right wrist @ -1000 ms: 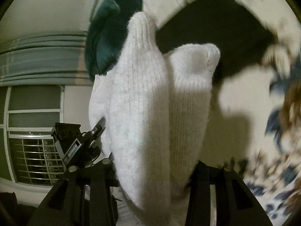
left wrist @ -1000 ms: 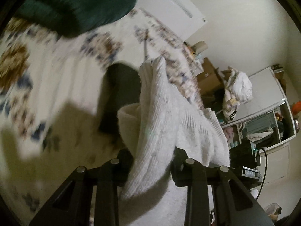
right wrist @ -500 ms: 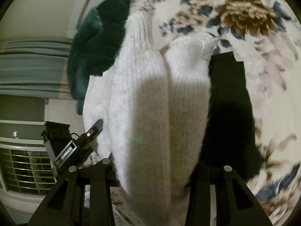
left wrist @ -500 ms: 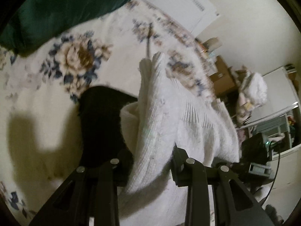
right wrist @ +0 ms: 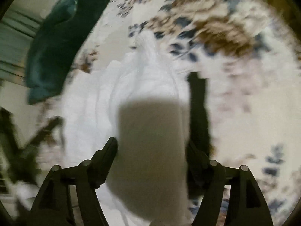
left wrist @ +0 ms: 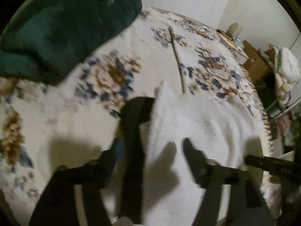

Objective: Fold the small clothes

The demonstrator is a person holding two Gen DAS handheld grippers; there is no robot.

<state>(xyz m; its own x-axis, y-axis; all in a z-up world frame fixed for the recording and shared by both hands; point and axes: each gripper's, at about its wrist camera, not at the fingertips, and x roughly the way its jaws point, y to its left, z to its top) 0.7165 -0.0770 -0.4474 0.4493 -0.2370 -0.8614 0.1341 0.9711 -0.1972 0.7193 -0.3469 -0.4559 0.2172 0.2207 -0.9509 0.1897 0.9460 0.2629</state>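
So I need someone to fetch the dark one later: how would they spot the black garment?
Start at the floral bedspread with its big dark green cushion. The flat black garment lies on it, beside the white knitted garment. It is the only black cloth there.

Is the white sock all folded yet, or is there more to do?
Looks nearly done: the white sock lies on the flowery bedspread, and both claws, left and right, are open. A black sock lies beside it. Whether that one is folded, I cannot tell.
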